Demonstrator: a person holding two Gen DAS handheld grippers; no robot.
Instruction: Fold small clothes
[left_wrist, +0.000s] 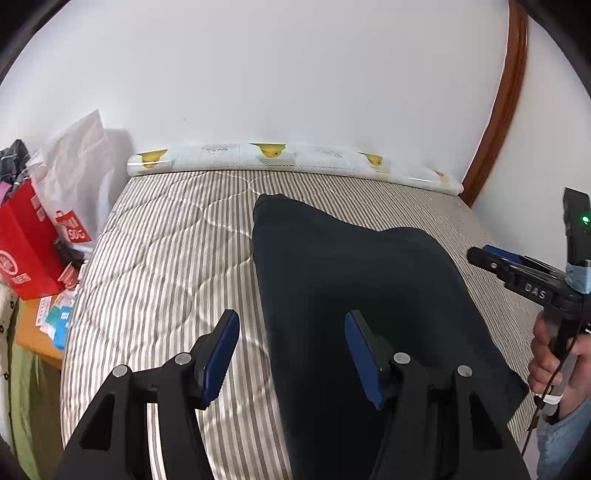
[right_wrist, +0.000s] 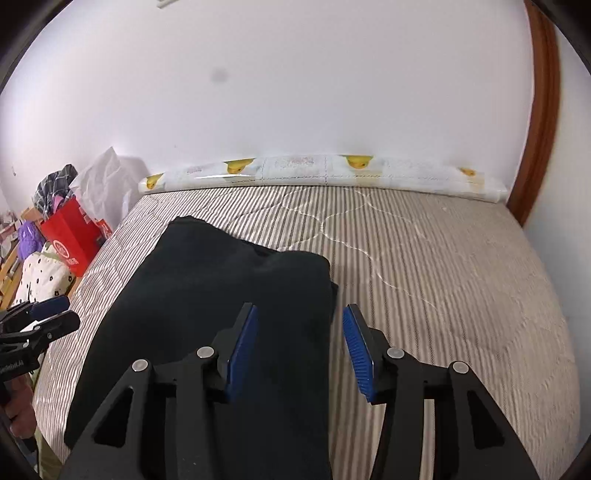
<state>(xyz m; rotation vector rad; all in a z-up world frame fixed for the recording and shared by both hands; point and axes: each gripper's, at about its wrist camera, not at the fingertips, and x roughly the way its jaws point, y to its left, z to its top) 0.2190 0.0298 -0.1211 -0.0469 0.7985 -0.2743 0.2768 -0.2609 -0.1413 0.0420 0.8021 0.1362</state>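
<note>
Striped quilted mattress (left_wrist: 166, 266) against a white wall, a duck-print padded roll (left_wrist: 295, 160) along its far edge. A dark folded garment (left_wrist: 351, 280) lies flat on the mattress, running lengthwise. Left gripper (left_wrist: 291, 358) hovers over its left edge, jaws spread, holding nothing. Right gripper (right_wrist: 299, 354) hovers over its right edge, jaws likewise apart and empty. Red bag (left_wrist: 26, 254) beside the bed.

The dark garment (left_wrist: 354, 280) is soft matt cloth on a quilted striped fabric mattress (left_wrist: 166, 251), beside a glossy plastic-wrapped roll (left_wrist: 295, 158), polished wood trim (left_wrist: 506, 99), a crinkled plastic bag (left_wrist: 81, 166) and a red paper bag (left_wrist: 26, 251).
</note>
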